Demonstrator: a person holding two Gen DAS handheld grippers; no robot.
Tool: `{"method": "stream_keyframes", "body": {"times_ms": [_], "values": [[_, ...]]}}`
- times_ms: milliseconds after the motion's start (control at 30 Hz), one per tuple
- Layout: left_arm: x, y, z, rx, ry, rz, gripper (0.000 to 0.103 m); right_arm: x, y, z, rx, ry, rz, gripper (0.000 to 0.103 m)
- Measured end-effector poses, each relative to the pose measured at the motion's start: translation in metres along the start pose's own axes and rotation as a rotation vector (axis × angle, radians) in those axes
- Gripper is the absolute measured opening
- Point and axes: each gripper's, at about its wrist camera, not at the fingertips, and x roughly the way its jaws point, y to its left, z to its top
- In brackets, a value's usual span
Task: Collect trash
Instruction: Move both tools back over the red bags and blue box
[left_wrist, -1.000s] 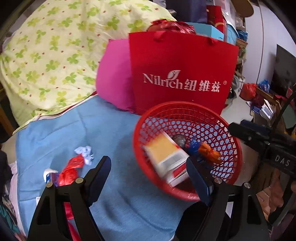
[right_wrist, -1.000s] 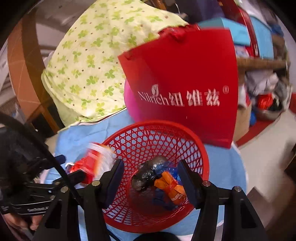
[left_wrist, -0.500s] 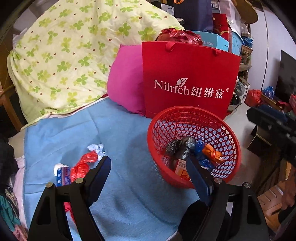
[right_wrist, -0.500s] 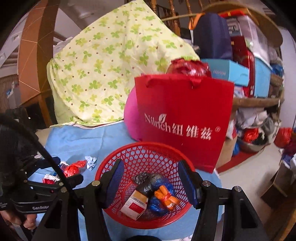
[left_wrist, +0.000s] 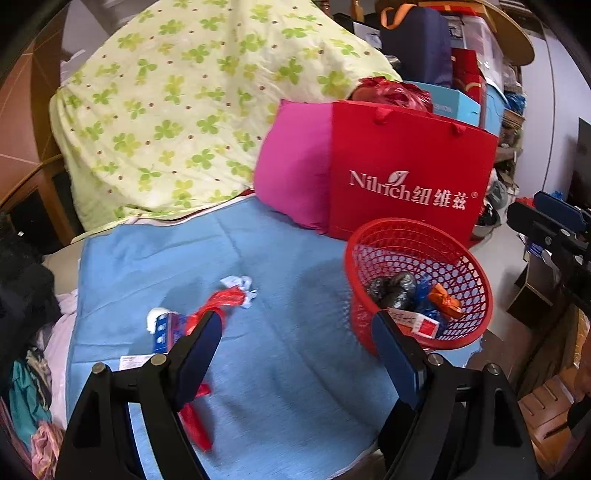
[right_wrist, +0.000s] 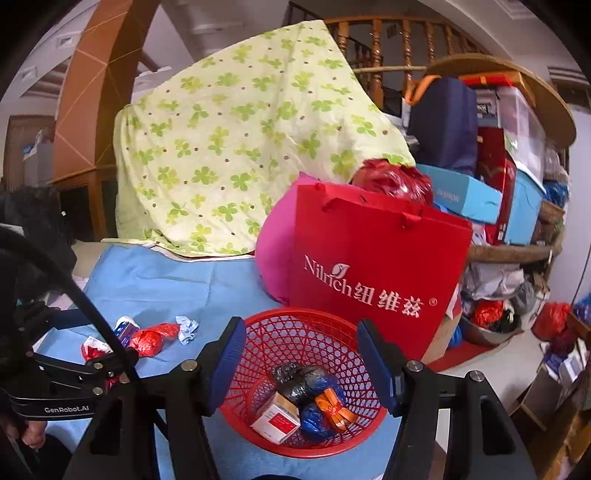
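A red mesh basket (left_wrist: 404, 221) stands on the blue cloth (left_wrist: 280, 243). It holds a white-and-red box (right_wrist: 277, 421), a black bag (right_wrist: 299, 376), a blue wrapper (right_wrist: 314, 417) and an orange wrapper (right_wrist: 332, 406). My right gripper (right_wrist: 301, 360) hangs open above the basket (right_wrist: 295, 313) with nothing between its fingers. Left of the basket lie a red wrapper (left_wrist: 221, 299), crumpled white paper (left_wrist: 238, 284) and a small blue-and-white carton (left_wrist: 164, 328). My left gripper (left_wrist: 297, 347) is open and empty over the cloth, its left finger close to the red wrapper.
A red paper bag (left_wrist: 406, 177) and a pink cushion (left_wrist: 291, 173) stand right behind the basket. A clover-print quilt (left_wrist: 192, 110) is heaped at the back left. Boxes and bags crowd the right side, and the cloth's edge drops to the floor there.
The white-and-red box dropped into the basket and now lies still inside it. Both grippers pulled back and rose, so the basket looks smaller. The left view swung toward the loose trash.
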Motion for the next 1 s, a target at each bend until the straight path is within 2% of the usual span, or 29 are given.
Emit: {"method": "stream_keyframes", "body": {"times_ms": [367,833,1000], "values": [[-0.028,0.039,-0.02,-0.075,-0.026,0.046,0.084,-0.01,0.048,0.004,-0.112,0.008,0.019,0.067],[-0.054,0.098,-0.056,-0.182,-0.041,0.133,0.084,-0.011,0.128,-0.007,-0.289,0.075,0.105,0.067],[-0.057,0.113,-0.065,-0.206,-0.035,0.156,0.084,-0.008,0.147,-0.012,-0.315,0.086,0.132,0.067]]}}
